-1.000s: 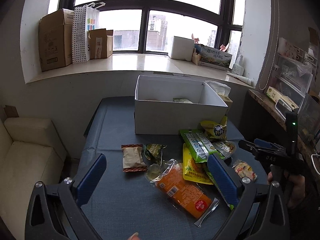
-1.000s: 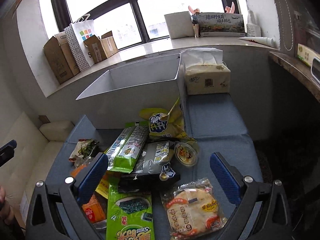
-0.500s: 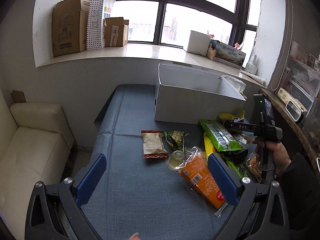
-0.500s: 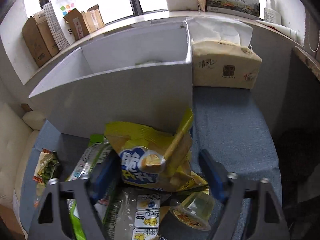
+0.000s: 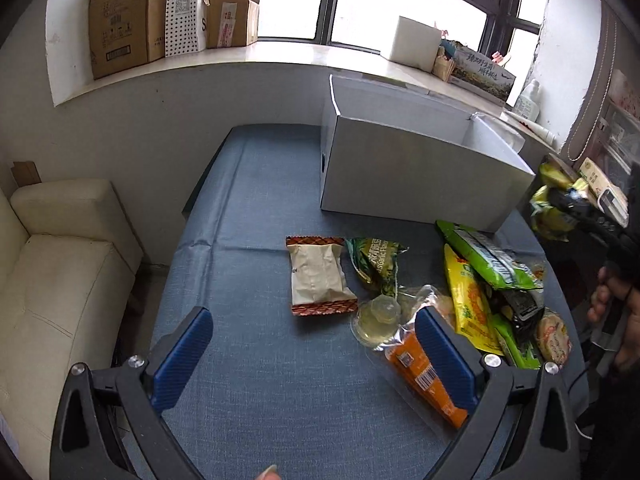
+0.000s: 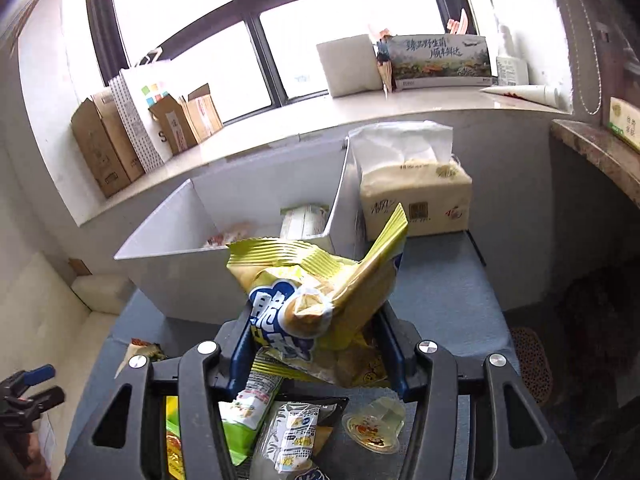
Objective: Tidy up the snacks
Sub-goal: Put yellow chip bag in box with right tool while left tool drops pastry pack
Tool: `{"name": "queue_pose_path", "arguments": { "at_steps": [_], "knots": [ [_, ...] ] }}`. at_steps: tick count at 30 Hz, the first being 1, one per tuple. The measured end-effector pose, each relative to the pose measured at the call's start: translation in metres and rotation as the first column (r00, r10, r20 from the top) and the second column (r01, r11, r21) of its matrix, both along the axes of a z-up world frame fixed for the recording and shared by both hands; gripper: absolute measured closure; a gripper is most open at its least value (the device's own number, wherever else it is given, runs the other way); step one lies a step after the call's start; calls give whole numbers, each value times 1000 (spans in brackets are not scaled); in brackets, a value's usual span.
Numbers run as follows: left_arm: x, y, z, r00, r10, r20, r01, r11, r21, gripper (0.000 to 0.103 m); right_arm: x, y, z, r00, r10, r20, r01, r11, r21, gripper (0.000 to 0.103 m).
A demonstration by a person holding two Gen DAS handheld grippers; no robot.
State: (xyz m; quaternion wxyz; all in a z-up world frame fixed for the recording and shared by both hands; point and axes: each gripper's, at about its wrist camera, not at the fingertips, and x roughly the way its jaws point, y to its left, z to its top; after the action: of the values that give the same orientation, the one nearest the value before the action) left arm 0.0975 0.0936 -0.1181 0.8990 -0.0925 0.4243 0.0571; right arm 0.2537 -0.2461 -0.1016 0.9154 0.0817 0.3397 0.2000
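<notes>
My right gripper is shut on a yellow snack bag and holds it lifted in front of the white box; the bag also shows at the right edge of the left wrist view. The box holds a few packets. My left gripper is open and empty above the blue tablecloth. Ahead of it lie a brown-edged cream packet, a green bean packet, a jelly cup, an orange packet and green and yellow bags.
A tissue pack stands right of the box. Cardboard boxes and a paper bag sit on the window sill. A cream sofa is left of the table. More snacks and a jelly cup lie under my right gripper.
My right gripper closed on the yellow snack bag and lifted it off the pile toward the box. My left gripper drew back to the left and stayed open.
</notes>
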Motion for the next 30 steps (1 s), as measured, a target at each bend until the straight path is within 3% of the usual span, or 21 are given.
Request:
{"name": "queue_pose_path", "arguments": {
  "at_steps": [4,9,12,15,16,17,20,24,30],
  "knots": [
    [39,4,-29,995,0,-95,5,999,49,1,-21,-16,27,999,7,54,-10,998,63,45],
    [75,9,-59,984,6,-177,4,998,55,2,-60,-29,51,993,21,112,-33,993,112,45],
    [86,3,-64,984,-4,-181,17,997,71,3,-82,-35,54,992,23,122,-39,991,132,45],
    [97,-4,-69,981,14,-194,4,996,90,26,-98,-38,53,992,17,124,-36,988,152,45],
    [98,-5,-68,982,19,-186,-2,996,88,36,-102,-38,52,992,16,122,-35,987,156,45],
    [98,-8,-67,984,13,-179,4,995,95,52,-106,-38,51,993,19,118,-38,987,159,45],
    [95,-17,-65,982,6,-186,20,990,137,53,-113,-37,46,993,27,112,-43,988,149,45],
    [76,-17,-57,989,-10,-150,24,996,91,54,-118,-33,39,994,49,96,-63,986,153,45],
    [41,-19,-4,999,-35,-23,35,999,35,54,-115,-16,25,995,87,48,-93,988,122,45]
  ]
}}
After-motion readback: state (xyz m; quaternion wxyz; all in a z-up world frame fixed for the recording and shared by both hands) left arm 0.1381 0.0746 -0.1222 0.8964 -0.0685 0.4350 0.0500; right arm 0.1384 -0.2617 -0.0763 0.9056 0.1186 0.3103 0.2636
